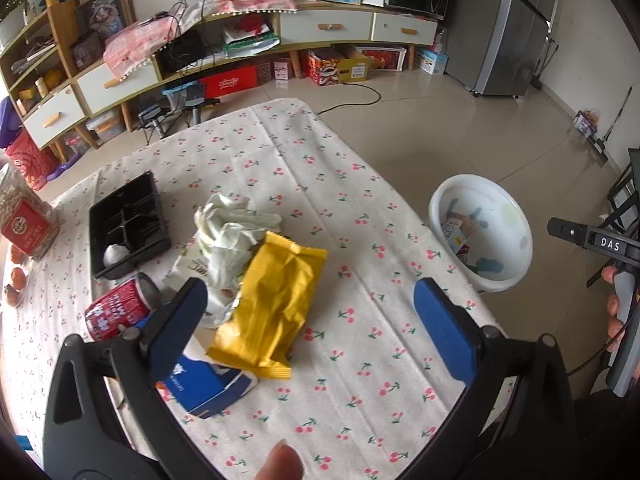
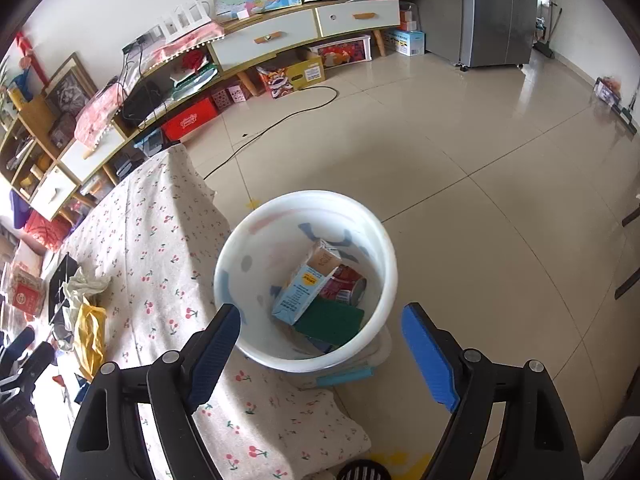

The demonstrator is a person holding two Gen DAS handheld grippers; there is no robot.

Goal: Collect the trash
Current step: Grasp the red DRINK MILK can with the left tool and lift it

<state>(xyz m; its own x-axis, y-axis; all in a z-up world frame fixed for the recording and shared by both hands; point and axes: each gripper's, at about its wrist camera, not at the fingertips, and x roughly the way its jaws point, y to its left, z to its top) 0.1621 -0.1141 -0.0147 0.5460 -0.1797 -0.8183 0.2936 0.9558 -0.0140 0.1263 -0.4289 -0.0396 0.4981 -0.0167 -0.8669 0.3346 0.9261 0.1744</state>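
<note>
My left gripper (image 1: pixel 312 312) hangs open over the cherry-print table, nothing between its blue pads. Just below and left of it lie a yellow wrapper (image 1: pixel 276 300), crumpled white paper (image 1: pixel 228 228), a red can (image 1: pixel 118 310) on its side and a blue-white carton (image 1: pixel 208 384). A black tray (image 1: pixel 128 224) holds a white wad. My right gripper (image 2: pixel 320 340) is open and empty above the white bucket (image 2: pixel 240 240) on the floor beside the table. Inside the bucket lie a milk carton (image 2: pixel 308 284), a red can (image 2: pixel 346 284) and a green packet (image 2: pixel 332 320).
The white bucket (image 1: pixel 440 208) stands off the table's right edge. A jar with a red label (image 1: pixel 24 220) and small oranges (image 1: pixel 16 276) sit at the table's left. Shelving with drawers (image 1: pixel 320 28) lines the far wall, a fridge (image 1: pixel 508 28) at the right. A cable (image 2: pixel 280 120) crosses the tiled floor.
</note>
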